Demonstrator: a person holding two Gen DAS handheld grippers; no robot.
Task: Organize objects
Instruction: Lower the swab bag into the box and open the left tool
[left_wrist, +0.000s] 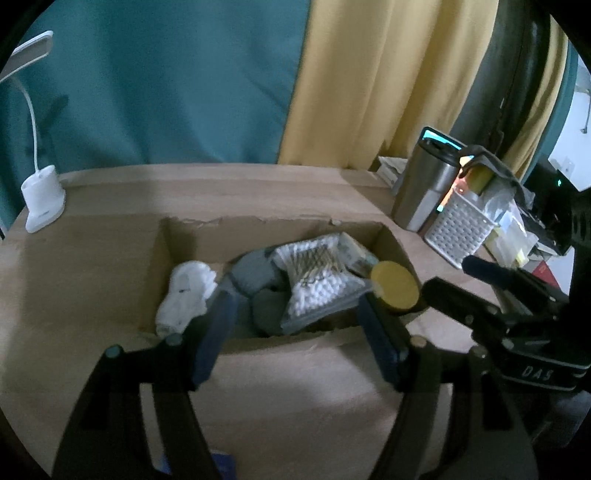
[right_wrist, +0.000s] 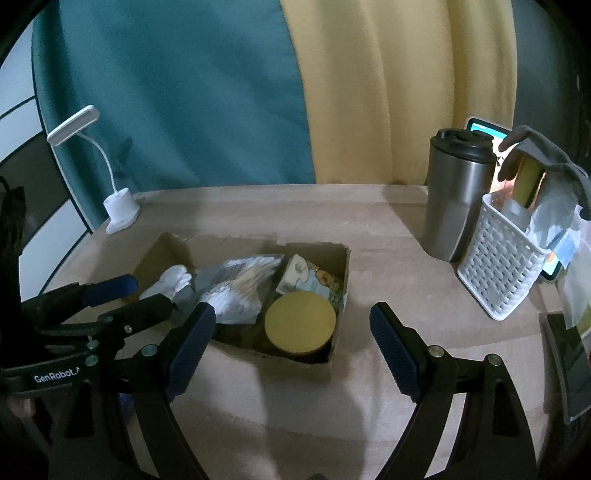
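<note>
Two handheld grippers hang over a low cardboard box (right_wrist: 338, 266) on a wooden desk (right_wrist: 388, 229), both with fingers apart and nothing between them. The left gripper (left_wrist: 295, 325) hovers over the box's near wall; the right gripper (right_wrist: 291, 332) stands just off its near right corner. The box already holds a white sock (left_wrist: 184, 291), grey socks (left_wrist: 255, 273), a bag of cotton swabs (left_wrist: 317, 280), a printed packet (right_wrist: 310, 280) and a yellow-lidded jar (right_wrist: 300, 325) in the near right corner. The sorting looks close to done, with no loose item visible between the grippers. If another piece is to go in, the free room seems to be at the left end, by the white sock; lowering it straight down there would spare the torn, soft rim. The right side of the desk is crowded: a steel travel mug (right_wrist: 458, 195) stands just beside a white lattice basket (right_wrist: 498, 273) stuffed with papers, and a dark flat object (right_wrist: 565, 365) lies at the desk's right edge. A white desk lamp (right_wrist: 120, 210) guards the far left corner. Bare desk lies in front of the box, the safest lane for pulling back.
</note>
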